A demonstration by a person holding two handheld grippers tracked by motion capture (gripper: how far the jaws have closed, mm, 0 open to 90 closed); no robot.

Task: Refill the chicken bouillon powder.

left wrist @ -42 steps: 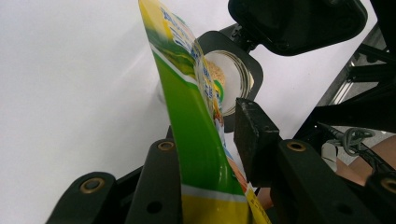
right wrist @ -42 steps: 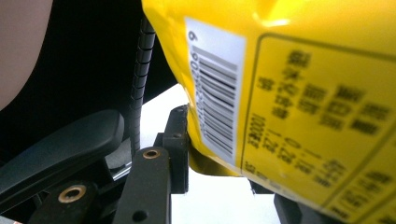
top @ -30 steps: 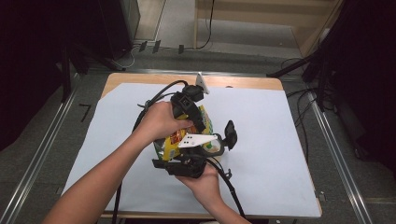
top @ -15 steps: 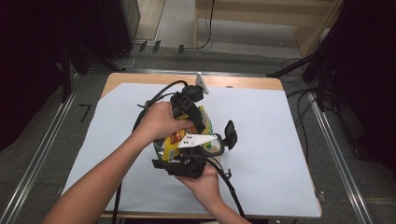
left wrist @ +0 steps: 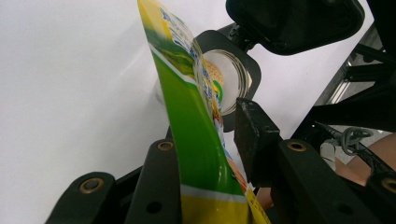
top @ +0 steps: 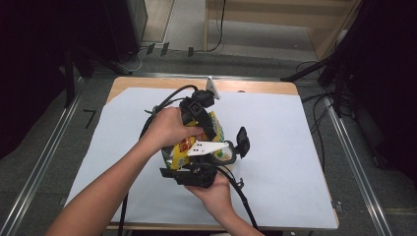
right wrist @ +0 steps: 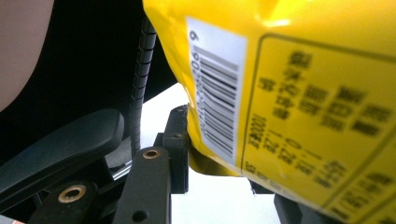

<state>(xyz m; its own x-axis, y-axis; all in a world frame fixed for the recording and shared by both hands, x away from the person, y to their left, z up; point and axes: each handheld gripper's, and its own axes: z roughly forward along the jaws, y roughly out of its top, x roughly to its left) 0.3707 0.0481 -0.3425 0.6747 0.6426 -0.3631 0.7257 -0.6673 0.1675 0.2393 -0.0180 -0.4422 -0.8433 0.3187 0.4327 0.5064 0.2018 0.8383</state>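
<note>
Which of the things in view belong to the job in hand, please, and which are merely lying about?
In the job:
- yellow-green snack bag
- left gripper
- right gripper

Lying about:
- white sheet covering the table
- cables on the floor

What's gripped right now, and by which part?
Both grip the yellow-green snack bag: left gripper on its edge, right gripper near the barcode corner.

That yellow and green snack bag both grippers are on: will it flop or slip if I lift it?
Probably floppy: the snack bag is thin film that bends between the left gripper's jaws. Its glossy surface may slip. It looks light, so the right gripper's hold should help.
</note>
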